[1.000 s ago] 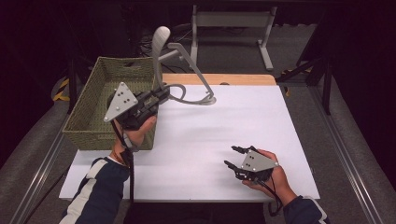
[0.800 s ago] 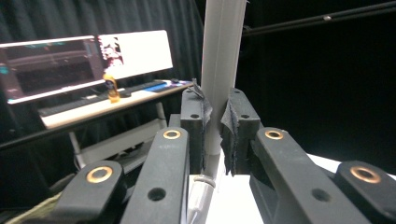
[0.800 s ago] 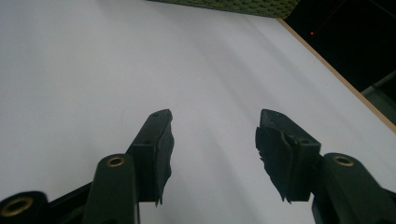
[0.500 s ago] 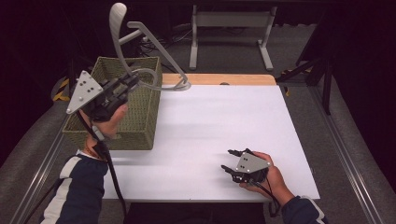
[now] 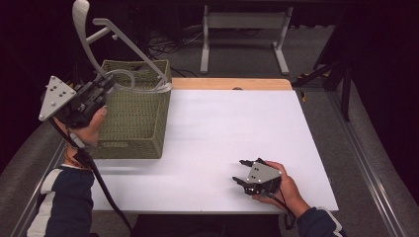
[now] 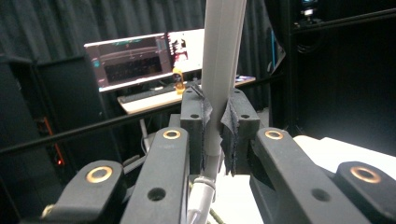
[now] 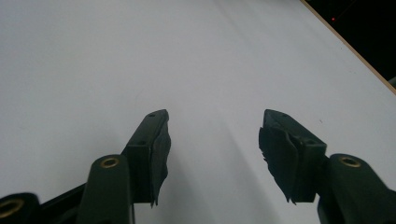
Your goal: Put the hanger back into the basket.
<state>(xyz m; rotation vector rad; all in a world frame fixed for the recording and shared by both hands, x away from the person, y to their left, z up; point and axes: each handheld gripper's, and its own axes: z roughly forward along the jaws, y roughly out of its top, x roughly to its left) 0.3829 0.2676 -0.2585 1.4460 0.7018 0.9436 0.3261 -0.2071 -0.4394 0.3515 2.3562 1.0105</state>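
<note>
A pale grey plastic frame point(image 5: 88, 38), shaped like a clothes hanger, stands tilted in the air above the left end of the table, over a green woven basket point(image 5: 133, 123). My left gripper point(image 5: 105, 85) is shut on its lower end, held up beside the basket's left wall. In the left gripper view the grey bar point(image 6: 222, 56) rises straight up between the closed pads of the left gripper point(image 6: 215, 100). My right gripper point(image 5: 243, 171) rests low near the table's front right, jaws apart. In its own view the right gripper point(image 7: 214, 135) has only bare white tabletop between its fingers.
The white tabletop point(image 5: 232, 128) has a wooden strip point(image 5: 230, 84) along its far edge. A grey metal stand point(image 5: 244, 29) is on the floor behind the table. Lit monitors point(image 6: 140, 58) on a desk appear far off in the left gripper view.
My left gripper has lifted the grey frame off the table and swung it left and upward, past the basket. The right gripper has stayed low and shifted slightly toward the front edge.
</note>
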